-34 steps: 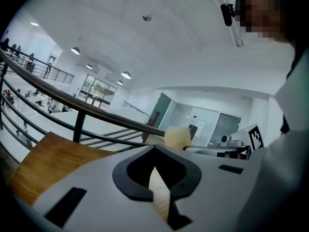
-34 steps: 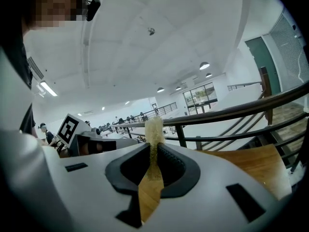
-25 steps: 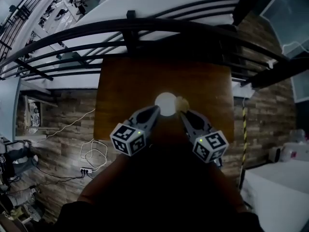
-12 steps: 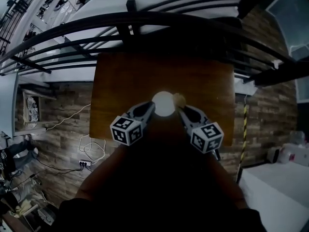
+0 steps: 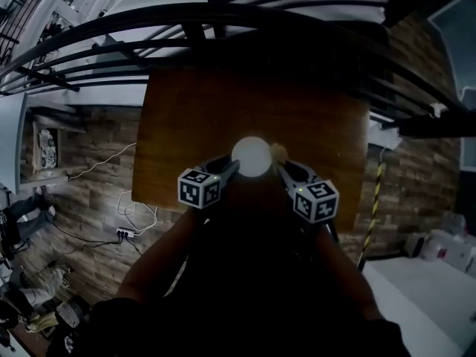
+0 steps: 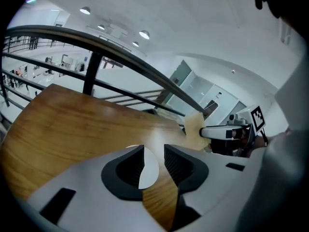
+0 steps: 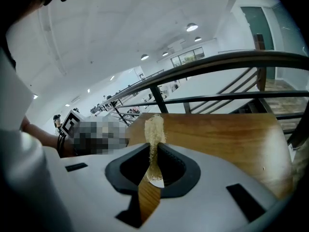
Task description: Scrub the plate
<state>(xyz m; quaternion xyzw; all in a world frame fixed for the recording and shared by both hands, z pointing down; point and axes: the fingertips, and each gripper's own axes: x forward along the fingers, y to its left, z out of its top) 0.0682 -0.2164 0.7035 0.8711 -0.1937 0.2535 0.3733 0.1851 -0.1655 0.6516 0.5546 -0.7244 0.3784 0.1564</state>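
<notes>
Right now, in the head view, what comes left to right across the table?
The left gripper, jaws just opened → plate, its rim between those jaws → sponge → right gripper.

Head view: dim, heavy shadow below; plate (image 5: 252,157) blown out white.
Gripper views: bright, ceiling lamps (image 6: 144,34) overhead.
Edges: fisheye bending, dark vignette.

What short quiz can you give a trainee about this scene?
1. True or false: the right tool is shut on the sponge.
2. Which thing stands between the jaws of the left tool? A) plate B) cup C) spoon
3. Fill in: the plate lies on a wooden ____.
Key: 1 true; 2 A, jaws apart, having just been opening; 3 table.
</notes>
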